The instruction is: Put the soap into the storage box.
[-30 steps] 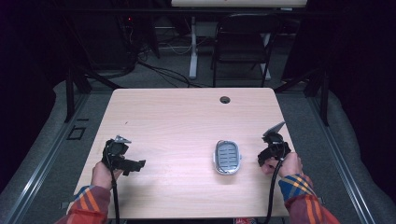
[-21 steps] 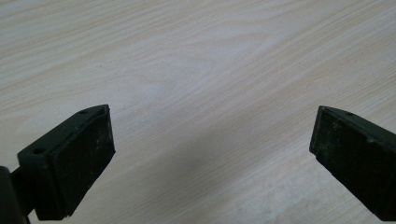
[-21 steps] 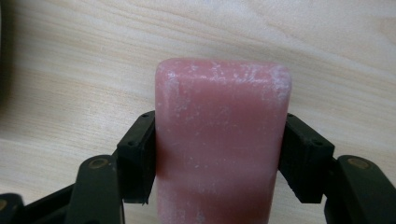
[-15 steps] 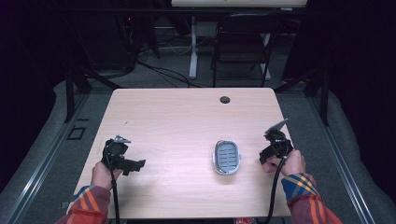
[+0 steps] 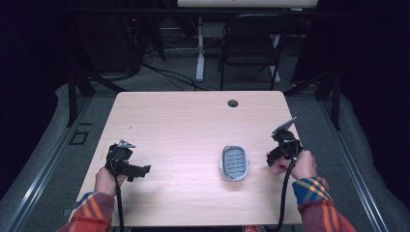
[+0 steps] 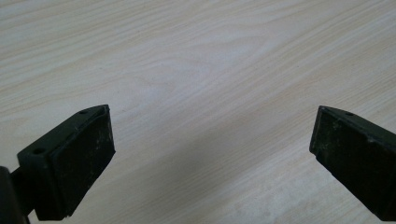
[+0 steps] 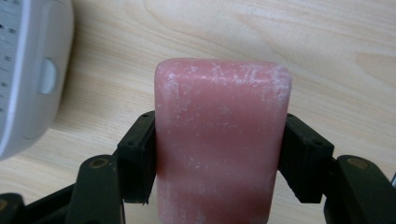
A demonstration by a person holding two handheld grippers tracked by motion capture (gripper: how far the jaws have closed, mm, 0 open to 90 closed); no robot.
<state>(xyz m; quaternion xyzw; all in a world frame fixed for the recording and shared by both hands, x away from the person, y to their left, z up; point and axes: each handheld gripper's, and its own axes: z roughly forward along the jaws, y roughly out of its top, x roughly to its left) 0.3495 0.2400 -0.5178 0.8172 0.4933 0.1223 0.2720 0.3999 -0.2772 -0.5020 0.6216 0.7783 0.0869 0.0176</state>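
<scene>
My right gripper [image 7: 219, 154] pinching pink soap bar [image 7: 222, 140], drifted right, away from soap dish [image 5: 235, 163]. My left gripper [image 6: 210, 154] spread, empty. Placement pending.

High cam overhead, claw cams close, all share table [image 5: 183, 125]

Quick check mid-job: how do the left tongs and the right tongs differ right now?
The left tongs stand wide open with only bare wooden table between the jaws; the right tongs are clamped on a pink soap bar. In the high view, the left tongs sit far from the grey soap dish, while the right tongs are just beside it. Both have black jaws and are hand-held low over the table.
</scene>
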